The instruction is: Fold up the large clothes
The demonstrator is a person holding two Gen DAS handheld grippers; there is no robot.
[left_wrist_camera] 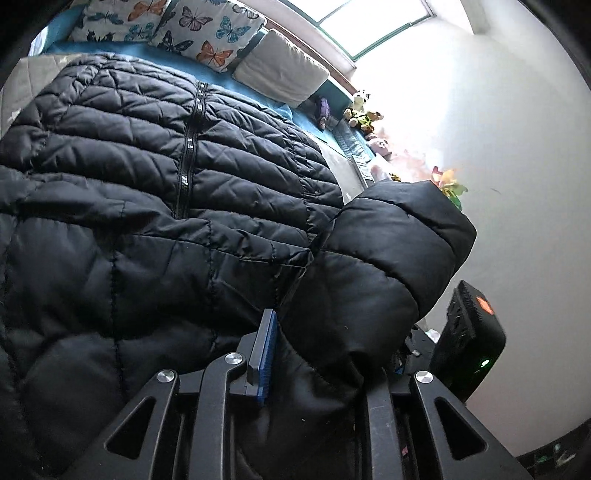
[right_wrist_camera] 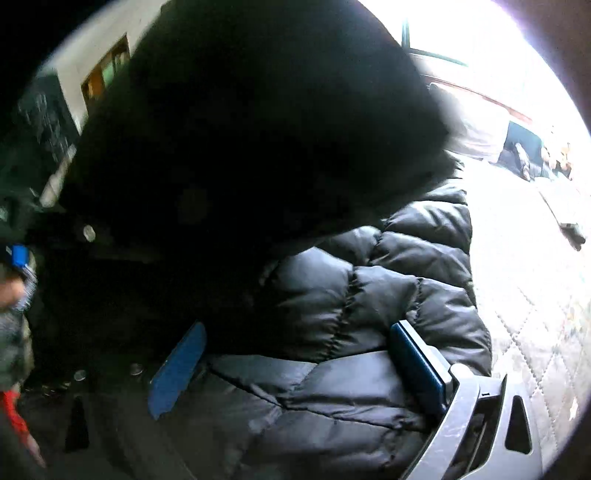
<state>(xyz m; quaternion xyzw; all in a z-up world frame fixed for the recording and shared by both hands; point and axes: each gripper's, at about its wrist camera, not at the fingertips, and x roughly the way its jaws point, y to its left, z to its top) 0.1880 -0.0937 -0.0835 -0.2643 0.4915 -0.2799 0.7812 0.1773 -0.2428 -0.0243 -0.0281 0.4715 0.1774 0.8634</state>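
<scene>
- The jacket (left_wrist_camera: 147,184) lies spread on the bed (left_wrist_camera: 343,155).
- Its sleeve (left_wrist_camera: 376,266) stands folded up at the right, between the left fingers (left_wrist_camera: 264,354).
- Pillows (left_wrist_camera: 207,33) line the bed's far edge, under the window (left_wrist_camera: 369,26).
- Soft toys (left_wrist_camera: 364,110) sit to the pillows' right.
- In the right wrist view, jacket padding (right_wrist_camera: 351,314) fills the gap between the right fingers (right_wrist_camera: 417,358).

left tool's right finger: hidden by jacket sleeve (left_wrist_camera: 369,266) | right view's upper jacket: dark blur
</scene>
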